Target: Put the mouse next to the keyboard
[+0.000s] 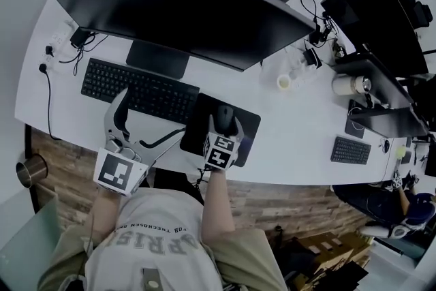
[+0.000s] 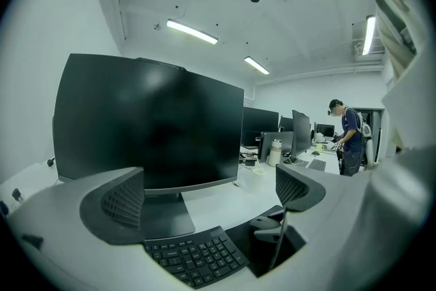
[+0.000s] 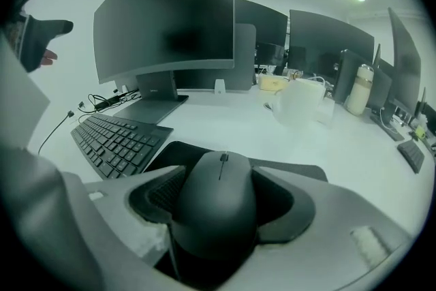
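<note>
At 6 o'clock on the white counter (image 1: 300, 136), nearest the person, the right gripper (image 1: 225, 125) holds a black mouse (image 3: 218, 204) over a dark pad (image 1: 251, 120). Its jaws are part closed, with their textured faces pressed to the mouse's two flanks. Whether the mouse's base touches the pad cannot be told. A black keyboard (image 1: 139, 88) lies at 9 o'clock from the mouse, its right end just beside the pad's left edge. The left gripper (image 2: 210, 193) hovers over the keyboard's near edge, jaws wide with nothing between them.

The step in hand looks like setting the mouse down. To do it well, the mouse should probably come down flat, nose toward 12 o'clock and the monitor (image 1: 177, 3), on the half of the pad nearer the keyboard. The jaws should likely part only once the base rests. Opening both sides evenly would avoid dragging it askew. The left gripper seems best held clear of the keys.

The mouse is a smooth, matte, rounded dome with a thin scroll wheel on its midline. Such curved flanks could slip under a loose grip. The pad is a thin, flat rectangle that looks soft. The keyboard is low, with square matte keys. The counter looks smooth and hard.
</note>
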A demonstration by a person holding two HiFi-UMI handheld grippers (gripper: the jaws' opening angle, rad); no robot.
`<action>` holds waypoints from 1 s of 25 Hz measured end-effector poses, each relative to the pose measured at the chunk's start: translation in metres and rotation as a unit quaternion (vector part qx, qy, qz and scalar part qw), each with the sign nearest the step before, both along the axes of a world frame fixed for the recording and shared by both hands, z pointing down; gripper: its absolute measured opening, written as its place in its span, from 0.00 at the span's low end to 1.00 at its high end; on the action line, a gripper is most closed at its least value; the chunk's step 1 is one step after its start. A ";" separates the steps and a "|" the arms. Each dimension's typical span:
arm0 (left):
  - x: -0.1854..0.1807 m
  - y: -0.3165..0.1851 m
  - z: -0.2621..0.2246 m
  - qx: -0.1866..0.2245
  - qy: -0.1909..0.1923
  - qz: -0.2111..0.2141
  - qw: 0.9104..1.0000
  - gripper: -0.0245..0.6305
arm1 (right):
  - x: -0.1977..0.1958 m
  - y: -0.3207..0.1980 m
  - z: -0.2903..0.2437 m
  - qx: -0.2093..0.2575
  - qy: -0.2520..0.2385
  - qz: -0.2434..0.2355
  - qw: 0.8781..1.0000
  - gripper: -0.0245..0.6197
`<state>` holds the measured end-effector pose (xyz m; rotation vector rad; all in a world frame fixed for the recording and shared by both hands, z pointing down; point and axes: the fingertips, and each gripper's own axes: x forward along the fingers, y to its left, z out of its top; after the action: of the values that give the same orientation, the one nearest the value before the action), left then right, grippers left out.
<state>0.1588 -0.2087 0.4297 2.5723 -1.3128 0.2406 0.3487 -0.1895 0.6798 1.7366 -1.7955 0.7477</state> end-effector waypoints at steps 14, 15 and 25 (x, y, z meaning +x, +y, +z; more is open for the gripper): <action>-0.031 0.005 0.013 -0.012 -0.032 0.013 0.999 0.93 | -0.006 0.002 0.006 0.003 0.005 0.021 1.000 0.54; -0.034 0.005 0.012 -0.011 -0.031 0.015 0.999 0.93 | -0.006 0.001 0.000 0.013 0.005 0.024 1.000 0.55; -0.046 0.011 -0.013 0.022 -0.008 0.051 0.998 0.93 | -0.009 0.023 -0.161 0.214 0.023 0.058 0.975 0.55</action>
<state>0.1129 -0.1981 0.4169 2.6827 -1.2072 0.2543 0.3393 -0.1664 0.5185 2.1269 -1.9408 0.3744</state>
